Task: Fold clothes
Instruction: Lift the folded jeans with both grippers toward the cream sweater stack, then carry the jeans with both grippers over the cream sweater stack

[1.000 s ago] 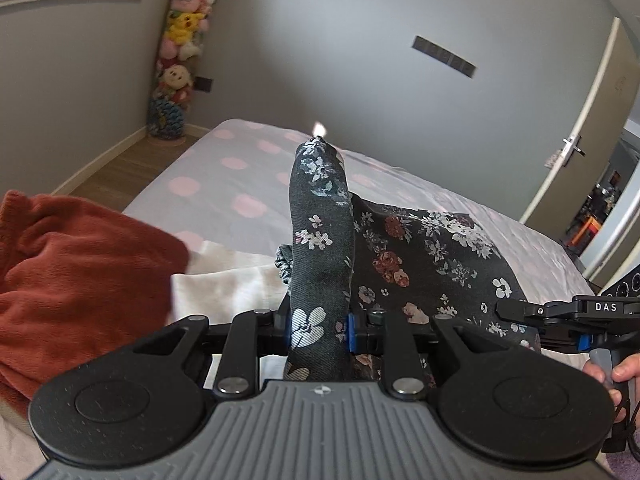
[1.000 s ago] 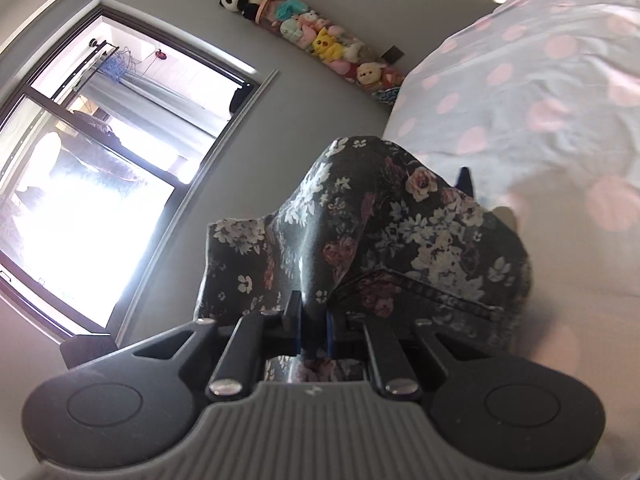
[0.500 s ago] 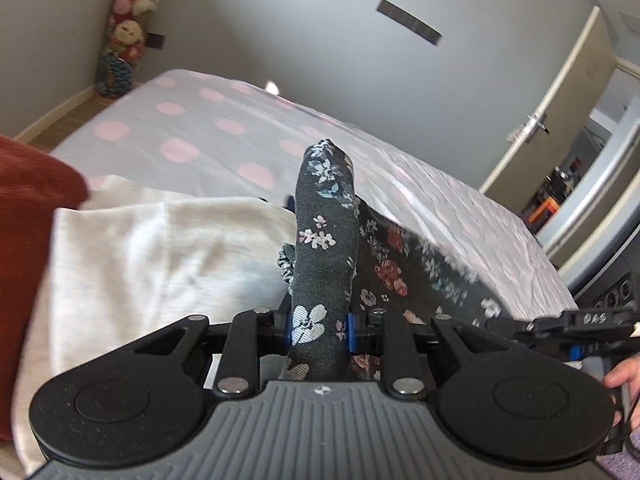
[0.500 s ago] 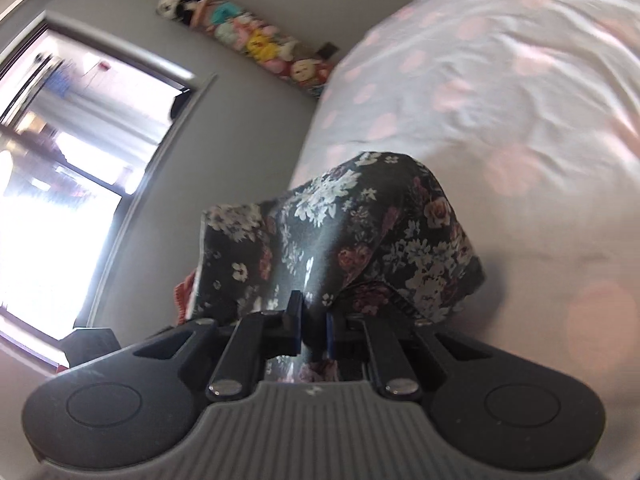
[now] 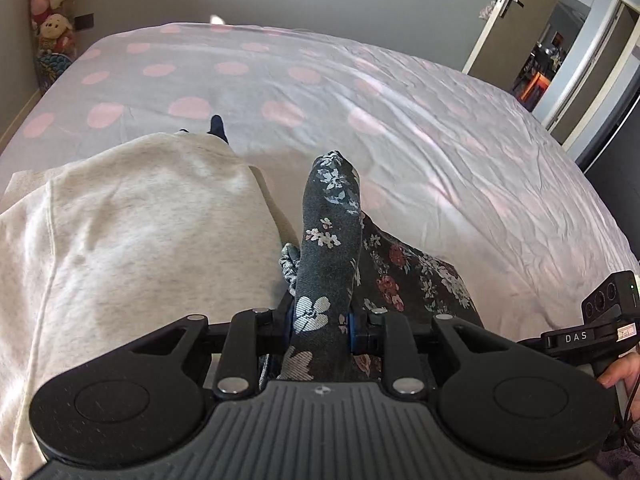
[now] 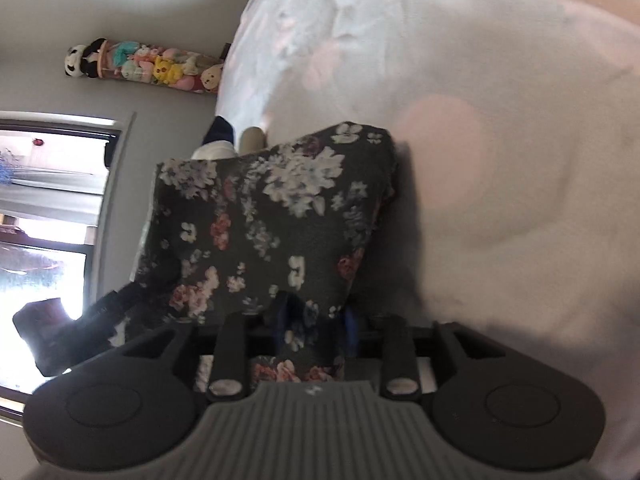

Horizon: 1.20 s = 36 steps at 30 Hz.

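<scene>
A dark floral garment (image 5: 332,240) stands up in a bunched fold out of my left gripper (image 5: 319,320), which is shut on it. The rest of the cloth trails right and down onto the polka-dot bed (image 5: 440,120). In the right wrist view the same floral garment (image 6: 280,208) spreads broad and flat just over the bed (image 6: 520,160). My right gripper (image 6: 312,320) has its jaws partly apart, with a fold of the cloth still lying between them. The right tool's black body (image 5: 580,336) and a hand (image 5: 620,372) show at the left view's right edge.
A folded cream sweatshirt (image 5: 120,232) lies on the bed just left of the floral garment, with a small dark blue piece (image 5: 218,126) at its far end. Plush toys (image 5: 50,4) hang in the far-left corner. An open door (image 5: 504,20) is far right, a window (image 6: 40,220) left.
Both grippers swung right and down toward the bed with the garment, and the red cloth left the left view. The right jaws spread wider, and the cloth flattened out.
</scene>
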Tool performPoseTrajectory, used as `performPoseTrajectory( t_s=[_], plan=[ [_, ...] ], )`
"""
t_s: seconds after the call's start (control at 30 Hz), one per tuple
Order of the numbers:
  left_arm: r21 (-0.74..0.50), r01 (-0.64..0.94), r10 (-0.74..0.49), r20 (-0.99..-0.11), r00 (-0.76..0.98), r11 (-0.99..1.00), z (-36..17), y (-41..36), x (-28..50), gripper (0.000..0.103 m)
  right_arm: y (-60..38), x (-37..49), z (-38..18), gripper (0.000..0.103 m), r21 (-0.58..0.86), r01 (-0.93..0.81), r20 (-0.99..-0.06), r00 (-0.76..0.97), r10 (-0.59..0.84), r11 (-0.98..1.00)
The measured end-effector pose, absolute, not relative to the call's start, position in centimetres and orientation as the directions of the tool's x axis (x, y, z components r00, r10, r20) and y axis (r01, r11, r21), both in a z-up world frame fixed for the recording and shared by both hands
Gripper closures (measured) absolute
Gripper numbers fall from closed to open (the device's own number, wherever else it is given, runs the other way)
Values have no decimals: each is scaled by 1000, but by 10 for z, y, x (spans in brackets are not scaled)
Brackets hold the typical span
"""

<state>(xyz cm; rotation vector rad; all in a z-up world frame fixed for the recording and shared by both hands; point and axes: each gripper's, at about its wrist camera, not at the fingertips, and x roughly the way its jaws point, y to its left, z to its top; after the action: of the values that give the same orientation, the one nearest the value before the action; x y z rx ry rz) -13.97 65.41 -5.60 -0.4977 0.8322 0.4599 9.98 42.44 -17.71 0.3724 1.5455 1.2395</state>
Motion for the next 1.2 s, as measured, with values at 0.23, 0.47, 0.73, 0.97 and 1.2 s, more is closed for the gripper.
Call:
performPoseTrajectory(
  t_s=[0.23, 0.47, 0.73, 0.97, 1.2],
  plan=[
    [-178, -536, 176, -821, 543, 825, -56, 653, -123, 81, 415, 110, -206, 36, 874, -262, -484, -385, 786, 410],
    [-171, -554, 173, -840, 514, 815, -59, 654, -119, 81, 439, 94, -215, 59, 906, -229, -422, -401, 813, 357],
    [-236, -545, 120, -834, 538, 805, -74, 638, -100, 81, 418, 127, -164, 90, 861, -409, -456, -353, 817, 303],
    [-322, -485, 42, -799, 600, 813, -119, 578, -50, 80, 362, 197, -144, 90, 755, -531, -595, -306, 743, 385],
    [-359, -483, 30, -778, 628, 799, -129, 576, -49, 47, 336, 221, -168, 85, 744, -493, -634, -304, 711, 451]
  ],
)
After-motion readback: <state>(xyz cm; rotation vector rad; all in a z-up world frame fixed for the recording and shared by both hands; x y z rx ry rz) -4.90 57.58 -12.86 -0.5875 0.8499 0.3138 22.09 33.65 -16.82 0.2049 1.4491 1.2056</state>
